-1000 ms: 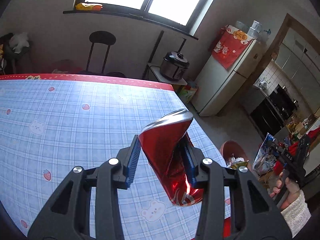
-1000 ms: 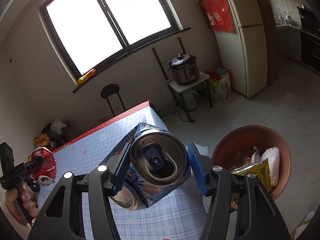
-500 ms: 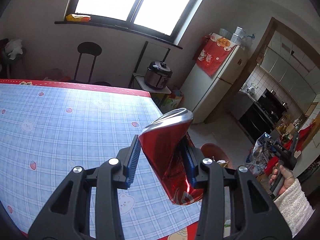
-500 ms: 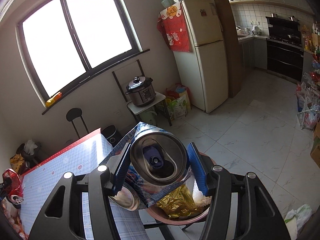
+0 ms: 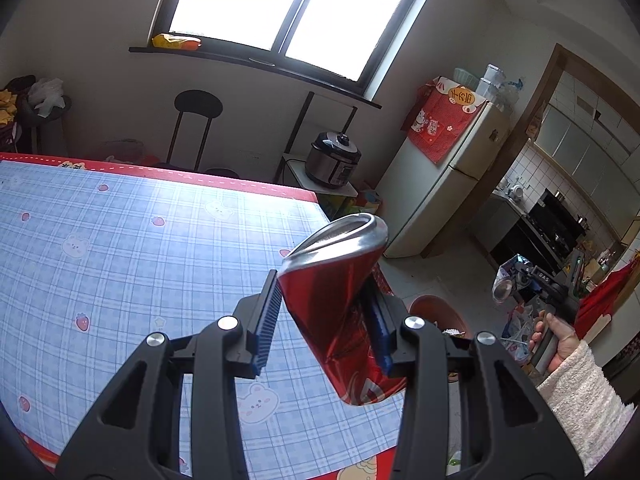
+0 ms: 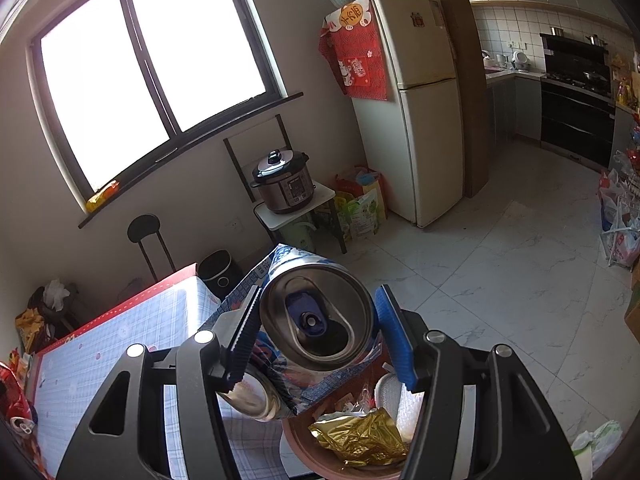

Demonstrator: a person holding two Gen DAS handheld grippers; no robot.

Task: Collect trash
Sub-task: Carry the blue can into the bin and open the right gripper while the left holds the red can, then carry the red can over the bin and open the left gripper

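- Left gripper (image 5: 325, 330) clamped partway on a crushed red can (image 5: 340, 312), blue pads pressing its dented sides; can tilted, silver rim toward 1 o'clock, base toward 5 o'clock.
- Held above the near right corner of a table (image 5: 120, 248) covered in blue checked cloth with bears and strawberries, red border along the far edge.
- At 4 o'clock from the red can, a brown bin (image 5: 438, 312) on the floor, mostly hidden behind the gripper's right finger.
- At 3 o'clock in the left wrist view, a hand (image 5: 556, 340) in a fluffy white sleeve (image 5: 580, 404) gripping the handle of the other tool.
- Right gripper (image 6: 316, 334) about half open, closed on a blue-and-white can (image 6: 316, 320), mouth end and blue tab facing the camera.
- Left pad pressed on the can's side; right pad at the can's edge, contact there hard to make out.
- A second silver can end (image 6: 250, 398) at 7 o'clock below the first, wrapped in the same blue patterned packaging.
- Blue-and-white can hanging just above the brown bin (image 6: 308, 452), bin at 6 o'clock holding a crumpled gold wrapper (image 6: 360, 436) and white foam netting (image 6: 390, 394).
- Beyond, at 12 o'clock, a pressure cooker (image 6: 286, 184) on a small stand; fridge (image 6: 420, 120) with a red cloth at 1 o'clock.
- Black stool (image 5: 196, 128) under the window at 11 o'clock in the left wrist view.
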